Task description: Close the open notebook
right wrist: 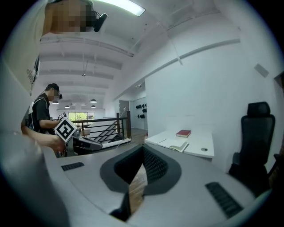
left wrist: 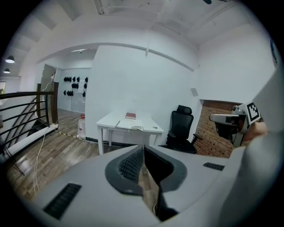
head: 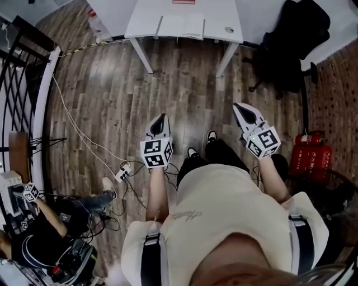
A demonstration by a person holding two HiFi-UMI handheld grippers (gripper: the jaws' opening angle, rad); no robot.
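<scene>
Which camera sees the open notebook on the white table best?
The head view: it looks down on the open notebook, with both pages spread on the white table. Both gripper views show it far off, small and at a low angle.

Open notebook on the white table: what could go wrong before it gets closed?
A power strip lies near the person's feet; walking to the table could snag its cable. The left claw and right claw look shut, so they might shove the notebook toward the red book rather than lift a cover.
</scene>
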